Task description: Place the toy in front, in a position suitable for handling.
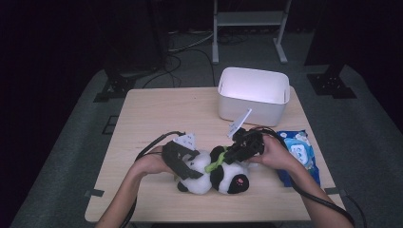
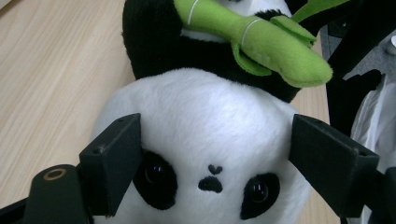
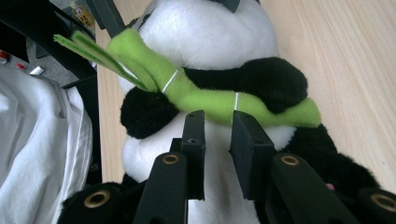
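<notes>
High view: plush panda (image 1: 214, 173) lies on the wooden table (image 1: 157, 114), at about 6 o'clock from table centre, close to the near edge. Its pink-nosed foot end points toward 4 o'clock; a green felt bamboo stalk (image 1: 216, 164) crosses its body.

Left gripper (image 1: 183, 164) sits at the 9 o'clock side of the panda, held by the person's left hand (image 1: 149, 164). In the left gripper view its two black jaws stand spread wide, one on each side of the panda's white head (image 2: 210, 140), both touching or just beside the fur at the eye patches. Whether they press in, I cannot tell. The bamboo lies at 1 o'clock in that view, above the head.

Right gripper (image 1: 233, 154) comes in from 3 o'clock, held by the right hand (image 1: 275, 154). In the right gripper view its jaws are nearly together, a narrow gap between them, tips right at the lower edge of the bamboo stalk (image 3: 205, 100) where it crosses the panda's belly. Whether they pinch the felt, I cannot tell.

White plastic bin (image 1: 253, 95) stands at 1 o'clock from the panda, well apart. Blue wipes pack (image 1: 299, 152) lies at 3 o'clock, just beyond the right hand.
</notes>
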